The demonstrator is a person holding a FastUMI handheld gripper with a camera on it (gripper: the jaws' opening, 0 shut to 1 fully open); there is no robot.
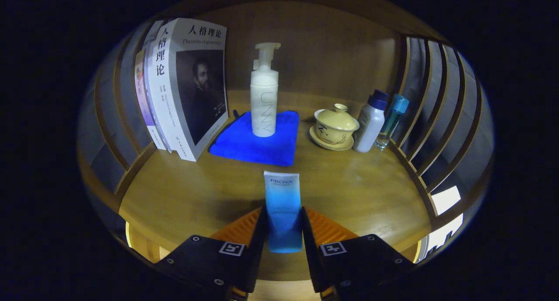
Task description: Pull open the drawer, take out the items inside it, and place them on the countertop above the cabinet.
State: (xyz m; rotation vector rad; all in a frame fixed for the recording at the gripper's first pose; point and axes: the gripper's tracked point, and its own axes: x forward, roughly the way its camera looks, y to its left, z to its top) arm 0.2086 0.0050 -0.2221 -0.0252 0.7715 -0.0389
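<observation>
On the wooden countertop (183,196), a white pump bottle (264,101) stands upright on a folded blue cloth (257,143), near the back panel. To the right of the cloth sits a cream lidded tea bowl (335,125) on its own saucer (330,144); the lid is on, so what is inside cannot be told. Just beside the bowl stands a white bottle with a dark blue cap (371,122), and touching or nearly touching it on its far side is a clear bottle with a teal cap (391,122), its contents too small to judge. On the left, a row of books (185,89) stands upright and leans slightly, the nearest one showing a portrait on its cover, with its lower corner close to the cloth's left edge. Slatted wooden sides rise on both the left and the right of the countertop. The gripper (284,224) is closed on a blue tube (284,207): both fingers press on its lower sides, with the tube standing upright between them, its flat crimped end pointing up and its colour fading from pale at the top to deeper blue below. The tube is above the front part of the countertop, well short of the cloth; whether its bottom touches the wood cannot be told.
</observation>
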